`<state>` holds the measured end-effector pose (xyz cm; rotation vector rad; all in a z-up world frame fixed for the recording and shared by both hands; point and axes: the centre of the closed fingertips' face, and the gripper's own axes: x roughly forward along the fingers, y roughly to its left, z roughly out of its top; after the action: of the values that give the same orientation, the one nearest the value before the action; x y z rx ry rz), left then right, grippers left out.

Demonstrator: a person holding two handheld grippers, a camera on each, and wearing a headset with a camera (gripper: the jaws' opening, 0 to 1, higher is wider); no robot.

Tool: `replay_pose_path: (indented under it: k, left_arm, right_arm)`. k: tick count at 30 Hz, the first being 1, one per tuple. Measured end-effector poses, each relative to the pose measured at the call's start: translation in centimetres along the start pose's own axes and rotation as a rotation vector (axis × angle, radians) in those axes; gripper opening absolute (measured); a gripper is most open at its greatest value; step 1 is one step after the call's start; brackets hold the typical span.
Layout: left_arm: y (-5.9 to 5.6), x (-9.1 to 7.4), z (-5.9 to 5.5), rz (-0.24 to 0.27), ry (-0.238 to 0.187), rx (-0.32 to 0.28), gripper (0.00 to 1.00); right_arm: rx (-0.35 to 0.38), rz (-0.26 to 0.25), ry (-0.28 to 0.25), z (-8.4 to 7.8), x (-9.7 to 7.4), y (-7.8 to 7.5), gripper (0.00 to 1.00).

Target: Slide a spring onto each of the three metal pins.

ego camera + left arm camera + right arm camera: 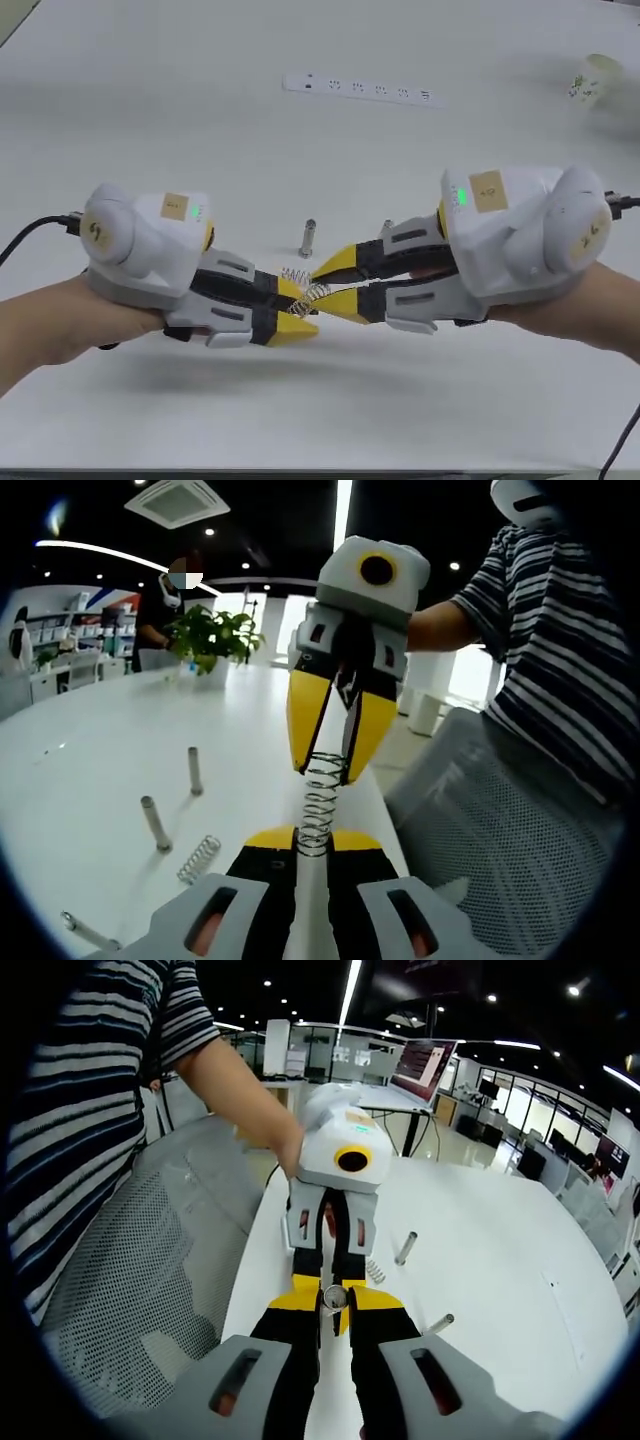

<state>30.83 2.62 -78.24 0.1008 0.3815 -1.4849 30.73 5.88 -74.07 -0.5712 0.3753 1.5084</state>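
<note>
Left claw (312,838) clamps spring (318,792); right claw (336,1306) clamps a pin (335,1297), mostly hidden.

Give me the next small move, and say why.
Probably open the left gripper a little. It and the right gripper both seem to pinch the same spring, one at each end. Freeing one end would let the right gripper lower the spring over an upright pin, which is bare.

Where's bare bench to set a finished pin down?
Free: the band between the power strip and the standing pins; the near edge below both grippers. Crowded: centre, where the left gripper holds a pin, the right gripper its spring, with a loose spring beside.
</note>
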Motion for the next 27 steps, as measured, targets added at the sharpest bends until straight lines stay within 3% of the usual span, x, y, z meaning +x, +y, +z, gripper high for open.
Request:
replay_pose_path:
  k: [16,23,27]
  left_arm:
    - [0.2,0.3,0.6,0.005,0.007,0.016,0.03]
    - [0.3,0.2,0.5,0.014,0.011,-0.015,0.04]
    - [0.4,0.1,0.9,0.022,0.001,-0.02,0.1]
  right_arm:
    - [-0.024,-0.03,-0.045,1.1,0.5,-0.2,0.07]
    - [-0.041,-0.021,-0.028,1.2,0.7,-0.2,0.07]
    - [-0.052,-0.013,-0.019,1.2,0.8,-0.1,0.07]
